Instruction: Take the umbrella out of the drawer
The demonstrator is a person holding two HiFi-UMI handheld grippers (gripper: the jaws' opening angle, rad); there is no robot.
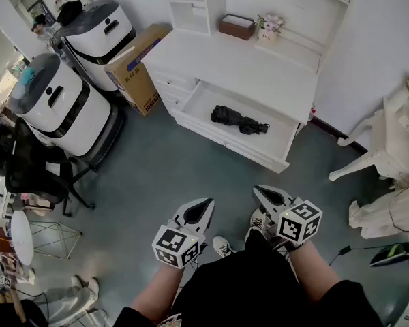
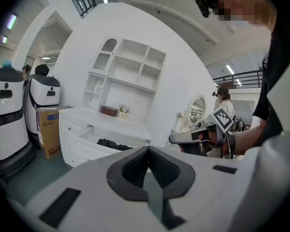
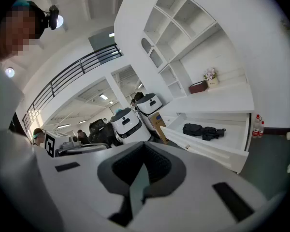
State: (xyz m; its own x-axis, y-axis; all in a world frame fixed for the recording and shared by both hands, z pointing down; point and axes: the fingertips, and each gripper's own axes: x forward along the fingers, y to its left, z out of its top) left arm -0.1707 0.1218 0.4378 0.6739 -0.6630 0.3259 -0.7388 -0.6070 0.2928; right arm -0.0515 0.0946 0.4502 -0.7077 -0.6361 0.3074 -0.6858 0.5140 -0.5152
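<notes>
Ahead of both claws, well beyond the tips and roughly between their two lines: umbrella (image 1: 240, 120), black, folded, lying flat about mid-way along the open drawer (image 1: 221, 142). Drawer is already pulled out of the white dresser (image 1: 245, 63); I see nothing else in it and nothing over the umbrella. Left gripper (image 1: 204, 204): jaws pressed together, nothing between the pads. Right gripper (image 1: 259, 192): same, jaws together and empty. Both are held near the person's body, tilted slightly down, side by side but apart, with a stretch of bare green floor (image 1: 191, 169) between the tips and the drawer front. Step, as I read it: pre-approach, no reach started, task effectively at zero apart from the drawer being open. Next move needs: close the gap to the drawer, spread one claw before it goes over the drawer front, come down onto the umbrella from above. The right claw looks to have the slightly more direct line. Pinch across the bundle's thick middle rather than the thin end on the right claw's side; the fabric is soft, so it may sag or slip. Then lift clear of the drawer front.
</notes>
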